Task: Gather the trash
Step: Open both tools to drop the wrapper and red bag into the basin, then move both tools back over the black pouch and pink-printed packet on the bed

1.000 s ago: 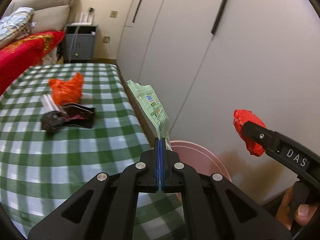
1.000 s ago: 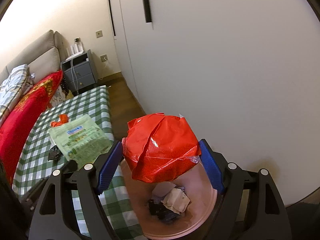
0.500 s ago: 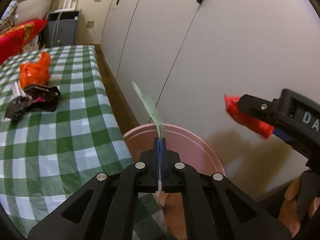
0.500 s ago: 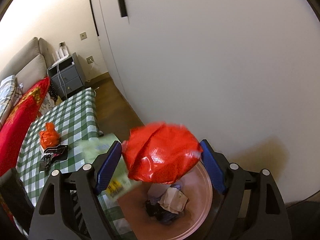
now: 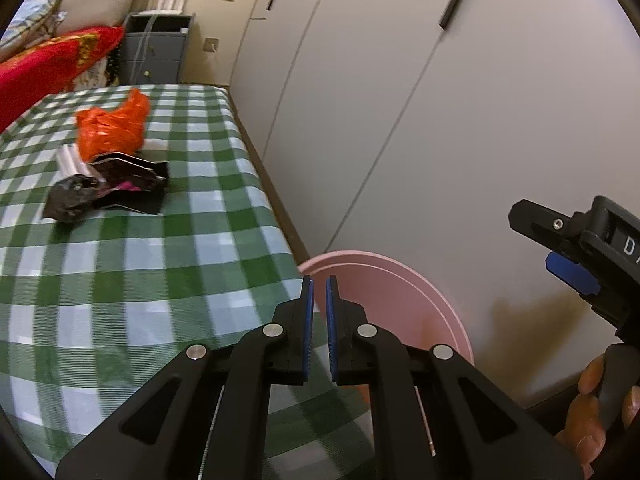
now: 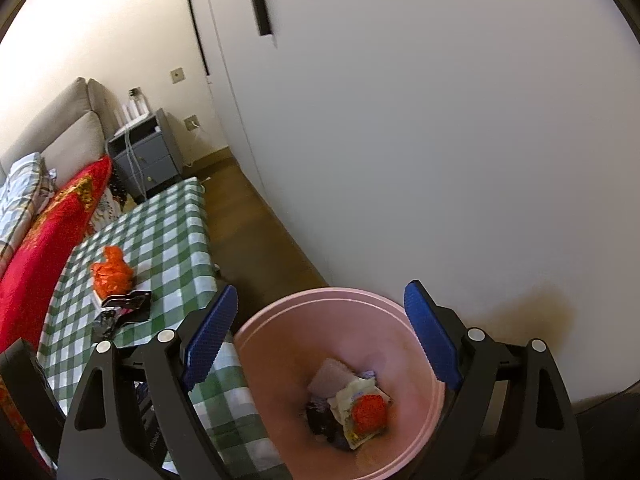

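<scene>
A pink bin stands on the floor beside the checked table; it also shows in the left wrist view. Inside it lie a red wrapper, a pale packet and dark scraps. My right gripper is wide open and empty above the bin, seen from the side in the left wrist view. My left gripper is slightly open and empty at the table's edge by the bin. On the table lie an orange bag and black wrappers.
White wardrobe doors run along the right. A grey nightstand stands at the far end, and a bed with a red blanket and a beige headboard lies left of the table.
My right gripper opened and the red wrapper dropped into the bin. My left gripper opened a little and let go of the green packet, which now lies in the bin.
</scene>
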`<state>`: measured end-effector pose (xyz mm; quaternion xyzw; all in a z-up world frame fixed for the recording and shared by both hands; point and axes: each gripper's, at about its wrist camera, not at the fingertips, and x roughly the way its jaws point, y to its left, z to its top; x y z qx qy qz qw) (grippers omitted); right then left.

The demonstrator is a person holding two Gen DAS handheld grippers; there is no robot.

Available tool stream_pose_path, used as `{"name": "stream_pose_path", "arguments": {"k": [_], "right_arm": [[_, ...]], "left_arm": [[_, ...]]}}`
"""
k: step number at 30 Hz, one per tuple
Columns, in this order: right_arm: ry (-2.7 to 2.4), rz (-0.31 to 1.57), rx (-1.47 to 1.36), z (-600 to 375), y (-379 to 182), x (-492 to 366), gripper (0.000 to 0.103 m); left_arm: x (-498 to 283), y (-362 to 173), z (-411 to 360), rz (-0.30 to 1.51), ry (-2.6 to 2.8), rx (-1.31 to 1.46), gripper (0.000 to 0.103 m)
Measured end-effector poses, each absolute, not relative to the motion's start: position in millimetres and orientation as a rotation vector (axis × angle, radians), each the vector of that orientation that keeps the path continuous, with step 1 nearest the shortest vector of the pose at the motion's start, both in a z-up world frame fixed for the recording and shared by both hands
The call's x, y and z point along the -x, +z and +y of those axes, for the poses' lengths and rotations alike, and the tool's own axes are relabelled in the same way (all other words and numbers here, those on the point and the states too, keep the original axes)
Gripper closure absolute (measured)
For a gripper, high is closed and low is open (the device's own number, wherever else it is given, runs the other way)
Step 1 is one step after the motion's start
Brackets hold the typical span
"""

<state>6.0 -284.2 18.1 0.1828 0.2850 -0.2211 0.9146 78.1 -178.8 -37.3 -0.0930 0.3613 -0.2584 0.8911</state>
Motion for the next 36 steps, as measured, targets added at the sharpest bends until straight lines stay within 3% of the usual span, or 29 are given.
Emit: {"name": "stream_pose_path", "arguments": {"k": [9, 22, 36], "right_arm": [[-0.342, 0.532, -0.367, -259, 23, -15, 0.025], [-0.136, 0.544, -0.355, -207, 7, -62, 0.057], [0.011, 0.566, -0.39, -172, -9, -113, 0.058]], "left_arm": [[-85, -31, -140, 0.719, -0.443, 0.213, 0.096], [-104, -35, -77, 0.688, -0.249, 0.237, 0.096], [-138, -50, -20, 0.696, -0.025, 0.271, 0.095]]}}
